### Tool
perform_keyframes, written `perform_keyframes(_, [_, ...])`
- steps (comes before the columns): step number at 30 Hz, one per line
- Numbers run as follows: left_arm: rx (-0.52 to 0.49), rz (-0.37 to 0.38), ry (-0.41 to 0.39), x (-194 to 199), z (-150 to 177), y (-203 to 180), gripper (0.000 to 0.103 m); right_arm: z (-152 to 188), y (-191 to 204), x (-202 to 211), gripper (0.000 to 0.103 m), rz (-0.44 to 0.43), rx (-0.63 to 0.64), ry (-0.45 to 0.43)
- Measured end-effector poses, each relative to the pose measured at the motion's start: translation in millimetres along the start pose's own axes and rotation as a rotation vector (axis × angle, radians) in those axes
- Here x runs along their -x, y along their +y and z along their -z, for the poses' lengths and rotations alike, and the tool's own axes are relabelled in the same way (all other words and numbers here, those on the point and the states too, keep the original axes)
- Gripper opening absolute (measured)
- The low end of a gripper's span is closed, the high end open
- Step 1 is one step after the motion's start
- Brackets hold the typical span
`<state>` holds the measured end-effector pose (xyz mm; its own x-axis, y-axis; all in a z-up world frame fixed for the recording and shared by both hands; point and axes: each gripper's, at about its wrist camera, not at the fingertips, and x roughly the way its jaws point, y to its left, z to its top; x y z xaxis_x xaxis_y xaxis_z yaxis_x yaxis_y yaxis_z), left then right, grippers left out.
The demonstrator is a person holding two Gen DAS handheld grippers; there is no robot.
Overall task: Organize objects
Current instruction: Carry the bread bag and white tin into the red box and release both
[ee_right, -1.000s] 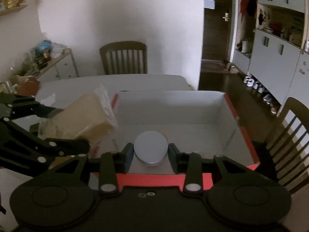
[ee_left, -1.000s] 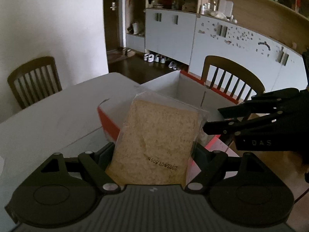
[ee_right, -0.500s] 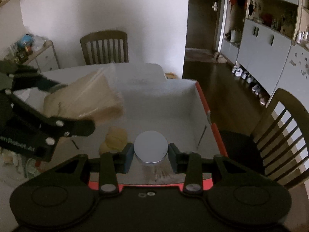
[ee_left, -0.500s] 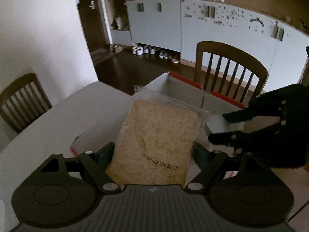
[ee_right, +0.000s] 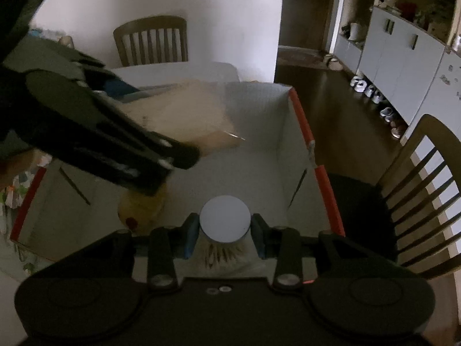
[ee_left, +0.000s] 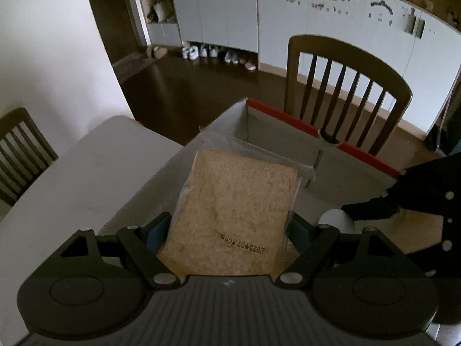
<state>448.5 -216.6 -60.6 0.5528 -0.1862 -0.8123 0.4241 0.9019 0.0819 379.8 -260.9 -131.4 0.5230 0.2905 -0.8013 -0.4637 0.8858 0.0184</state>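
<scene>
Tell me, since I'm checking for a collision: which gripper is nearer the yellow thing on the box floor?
Left. The left gripper, holding the bread, hangs right over the yellow thing; the right gripper, holding the can, is beside it.

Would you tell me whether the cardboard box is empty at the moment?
Not empty: a yellowish item already lies on the floor of the cardboard box, below the left gripper.

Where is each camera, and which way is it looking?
Left wrist: sits on the left gripper, looking down along its fingers at the bagged bread it holds over the box; the right gripper shows.
Right wrist: sits on the right gripper, looking down past its white-lidded jar into the box.
Shared: box, bread, jar.
</scene>
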Motion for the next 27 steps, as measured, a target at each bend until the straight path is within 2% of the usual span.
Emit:
perform_keyframes(10, [-0.031, 0.042, 0.102, -45, -4, -11, 0.084, 0, 2, -29, 0.037, -0.007, 0.003, 0.105])
perform_keyframes(16, [-0.018, 0.054, 0.152, -59, -1, -11, 0.085, 0, 4, -36, 0.038, 0.006, 0.006, 0.132])
perform_keyframes(27, [0.023, 0.058, 0.174, -65, 4, 1, 0.089, 1, 3, -39, 0.041, 0.008, 0.015, 0.144])
